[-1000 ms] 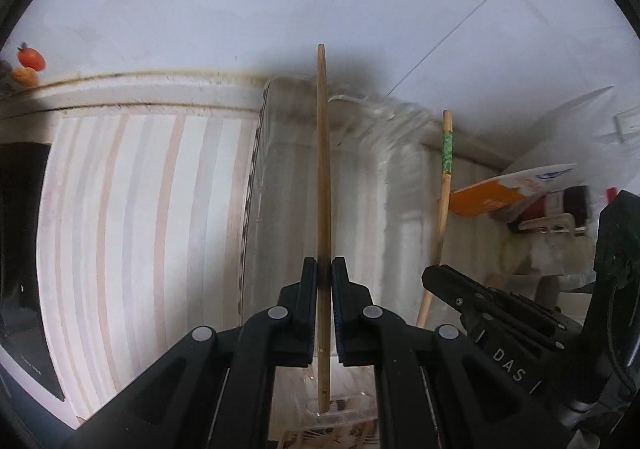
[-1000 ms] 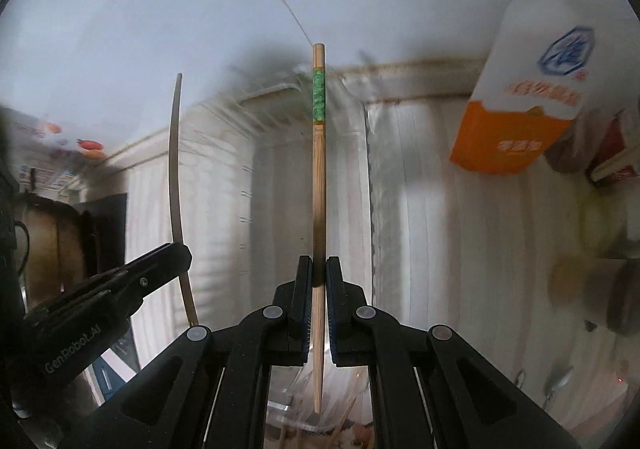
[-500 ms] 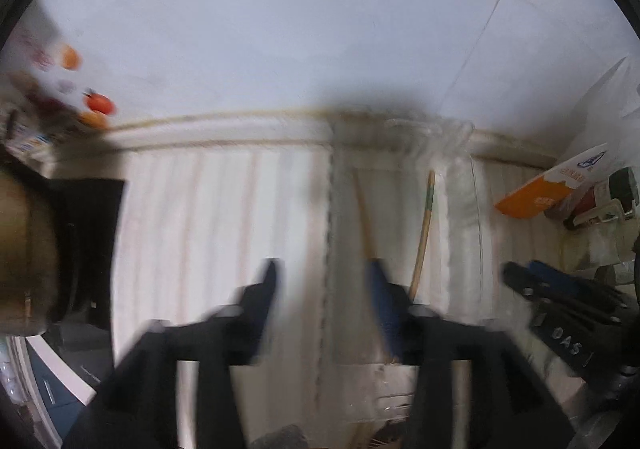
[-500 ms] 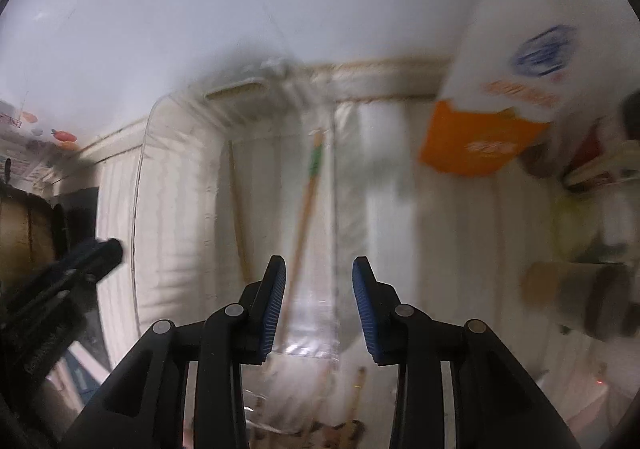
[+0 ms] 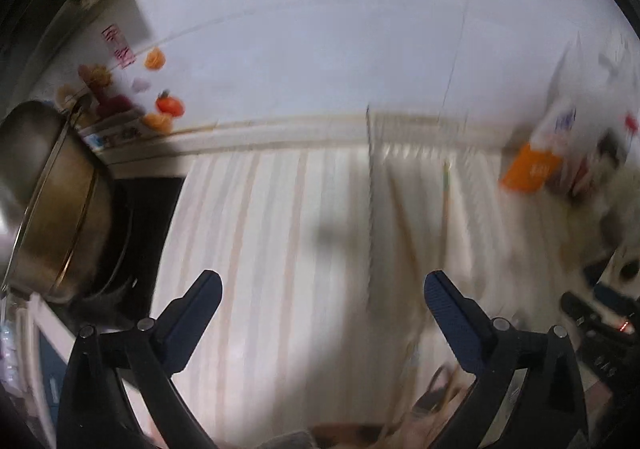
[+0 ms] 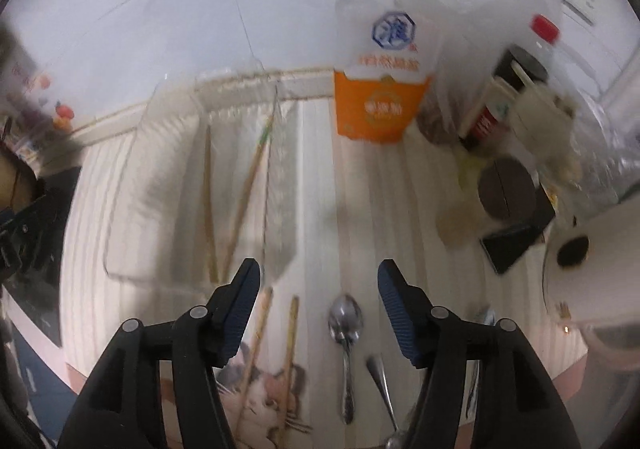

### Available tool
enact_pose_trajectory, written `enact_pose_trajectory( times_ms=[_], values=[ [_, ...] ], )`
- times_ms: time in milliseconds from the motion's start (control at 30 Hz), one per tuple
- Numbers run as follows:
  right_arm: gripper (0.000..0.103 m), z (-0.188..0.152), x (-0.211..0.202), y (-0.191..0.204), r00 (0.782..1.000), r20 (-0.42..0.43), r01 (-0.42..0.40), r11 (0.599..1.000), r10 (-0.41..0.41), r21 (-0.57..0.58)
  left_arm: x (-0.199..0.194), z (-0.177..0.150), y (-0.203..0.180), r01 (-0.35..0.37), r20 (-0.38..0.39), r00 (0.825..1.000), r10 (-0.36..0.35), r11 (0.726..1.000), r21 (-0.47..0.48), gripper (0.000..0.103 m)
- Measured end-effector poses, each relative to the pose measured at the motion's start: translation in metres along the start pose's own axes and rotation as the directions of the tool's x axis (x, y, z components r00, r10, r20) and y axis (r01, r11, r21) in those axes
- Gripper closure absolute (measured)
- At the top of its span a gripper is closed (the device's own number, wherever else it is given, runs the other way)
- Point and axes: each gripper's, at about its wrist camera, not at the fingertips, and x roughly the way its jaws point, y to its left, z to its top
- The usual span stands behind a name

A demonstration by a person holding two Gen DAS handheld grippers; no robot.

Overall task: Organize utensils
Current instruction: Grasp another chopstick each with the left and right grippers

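Observation:
A clear plastic tray [image 6: 124, 185] lies on the striped cloth with a plain chopstick [image 6: 208, 201] and a green-banded chopstick [image 6: 250, 185] inside it. My right gripper [image 6: 318, 267] hovers above the table in front of the tray, its jaws opening with nothing between them. Below it lie two more chopsticks [image 6: 260, 333] and a metal spoon [image 6: 346, 333], with a second spoon handle [image 6: 380, 381] beside it. In the blurred left wrist view my left gripper [image 5: 323, 277] is over the cloth left of the tray wall [image 5: 370, 209]. Its jaws are opening wide and hold nothing.
An orange and white carton [image 6: 380, 89] stands behind the tray. Jars, a bottle and a brown lid [image 6: 507, 189] crowd the right side, next to a paper roll [image 6: 592, 261]. A metal pot [image 5: 48, 201] sits on a black stove at the far left. A cat-print mat [image 6: 260, 397] lies at the front edge.
Both grippers let go of their chopsticks, which now lie in the clear tray. Both jaws opened, and both hands drew back and rose away from the tray.

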Motion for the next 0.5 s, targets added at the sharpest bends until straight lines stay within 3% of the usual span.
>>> enact_pose_trajectory(
  times_ms=[133,233,333,500],
  values=[
    [0.042,-0.047,0.018,-0.004,0.997,-0.076,-0.026,0.999,0.028,0.039,0.020,-0.055,-0.011,0.019,-0.102,0.995,-0.014,0.999,0.051,0.000],
    [0.076,-0.074,0.035,-0.004,0.988,-0.147,-0.037,0.999,0.043,0.038,0.045,-0.092,-0.021,0.047,-0.203,0.979,-0.031,0.996,0.075,0.004],
    [0.076,-0.096,0.052,-0.005,0.978,-0.203,-0.036,0.999,0.041,0.026,0.068,-0.120,-0.030,0.090,-0.292,0.954,-0.064,0.993,0.077,0.016],
    [0.076,-0.113,0.068,-0.009,0.963,-0.263,-0.046,0.998,0.057,0.049,0.082,-0.139,-0.049,0.146,-0.349,0.932,-0.100,0.983,0.108,0.029]
  ],
)
